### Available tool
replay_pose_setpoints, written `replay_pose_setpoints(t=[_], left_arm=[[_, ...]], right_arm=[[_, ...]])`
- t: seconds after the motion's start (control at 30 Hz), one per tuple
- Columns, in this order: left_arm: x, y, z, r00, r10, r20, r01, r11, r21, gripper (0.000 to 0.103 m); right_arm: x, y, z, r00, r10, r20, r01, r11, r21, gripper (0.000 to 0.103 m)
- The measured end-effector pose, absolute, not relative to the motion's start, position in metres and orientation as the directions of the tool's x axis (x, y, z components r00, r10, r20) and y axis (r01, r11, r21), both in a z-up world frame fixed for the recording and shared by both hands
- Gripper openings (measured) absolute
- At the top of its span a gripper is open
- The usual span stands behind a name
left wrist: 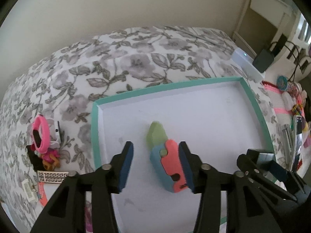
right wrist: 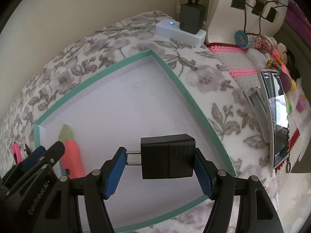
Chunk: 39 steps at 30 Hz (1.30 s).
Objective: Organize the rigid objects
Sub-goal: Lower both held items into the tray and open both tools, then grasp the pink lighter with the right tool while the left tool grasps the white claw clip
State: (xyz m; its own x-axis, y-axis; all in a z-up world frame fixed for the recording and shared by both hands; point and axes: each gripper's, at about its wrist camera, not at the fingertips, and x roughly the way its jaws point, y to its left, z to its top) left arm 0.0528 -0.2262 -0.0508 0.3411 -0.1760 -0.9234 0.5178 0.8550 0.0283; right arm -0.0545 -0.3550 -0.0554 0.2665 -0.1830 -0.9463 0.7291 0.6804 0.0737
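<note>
A shallow white tray with a teal rim (left wrist: 96, 128) lies on the floral bedspread; it also shows in the right wrist view (right wrist: 186, 95). A toy knife (left wrist: 167, 161) with a green blade and a coral-and-blue handle lies in the tray, seen too in the right wrist view (right wrist: 72, 155). My left gripper (left wrist: 155, 167) is open over the tray, its right pad beside the toy's handle. My right gripper (right wrist: 160, 172) is shut on a black plug adapter (right wrist: 168, 156), prongs against the left pad, just above the tray. The right gripper shows in the left wrist view (left wrist: 272, 167).
Left of the tray lie a pink band (left wrist: 41, 134), a small doll (left wrist: 49, 157) and a patterned card (left wrist: 52, 176). To the right are a white power block (right wrist: 180, 32) with a black charger (right wrist: 191, 18), a phone (right wrist: 276, 114), a pink-and-white mat (right wrist: 233, 62) with small toys.
</note>
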Motion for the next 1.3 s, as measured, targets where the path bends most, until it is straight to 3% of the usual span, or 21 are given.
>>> replay_pose_setpoints(t=[0.13,0.27,0.37,0.57,0.63,0.67,0.7,0.73,1.0,1.3], left_arm=[[0.053,-0.213,-0.042,0.369,-0.174,-0.913,0.480,0.877,0.027,0.068],[0.054,-0.192,-0.030,0.391,-0.196,-0.900,0.436,0.900,-0.007,0.072],[0.057,-0.170,-0.017,0.423,-0.195,-0.885,0.397,0.918,-0.012,0.088],[0.070,-0.098,0.013,0.490,-0.176,-0.854,0.251,0.966,-0.055,0.091],[0.072,-0.074,0.019,0.511,-0.162,-0.844,0.200,0.978,-0.066,0.092],[0.073,-0.061,0.022,0.519,-0.157,-0.840,0.172,0.982,-0.077,0.097],[0.075,-0.045,0.024,0.526,-0.152,-0.837,0.140,0.986,-0.091,0.103],[0.076,-0.033,0.026,0.533,-0.151,-0.832,0.117,0.988,-0.104,0.103],[0.087,0.054,0.042,0.600,-0.103,-0.793,0.013,0.993,-0.119,0.103],[0.095,0.114,0.028,0.544,-0.056,-0.837,-0.025,0.996,-0.083,0.103]], right_arm=[[-0.054,-0.352,-0.052,0.275,-0.195,-0.941,0.722,0.689,0.068,0.074],[-0.054,-0.348,-0.043,0.302,-0.208,-0.930,0.710,0.700,0.074,0.081],[-0.054,-0.343,-0.039,0.315,-0.206,-0.927,0.701,0.708,0.081,0.081],[-0.049,-0.322,-0.027,0.379,-0.162,-0.911,0.649,0.748,0.137,0.081],[-0.046,-0.312,-0.023,0.407,-0.143,-0.902,0.623,0.766,0.160,0.087],[-0.044,-0.306,-0.020,0.427,-0.131,-0.895,0.604,0.777,0.175,0.089],[-0.042,-0.301,-0.019,0.440,-0.123,-0.890,0.594,0.783,0.185,0.099],[-0.040,-0.297,-0.018,0.450,-0.116,-0.886,0.585,0.788,0.194,0.103],[-0.019,-0.242,-0.007,0.509,-0.066,-0.858,0.449,0.871,0.199,0.103],[0.013,-0.162,-0.008,0.525,0.093,-0.846,0.222,0.945,0.242,0.103]])
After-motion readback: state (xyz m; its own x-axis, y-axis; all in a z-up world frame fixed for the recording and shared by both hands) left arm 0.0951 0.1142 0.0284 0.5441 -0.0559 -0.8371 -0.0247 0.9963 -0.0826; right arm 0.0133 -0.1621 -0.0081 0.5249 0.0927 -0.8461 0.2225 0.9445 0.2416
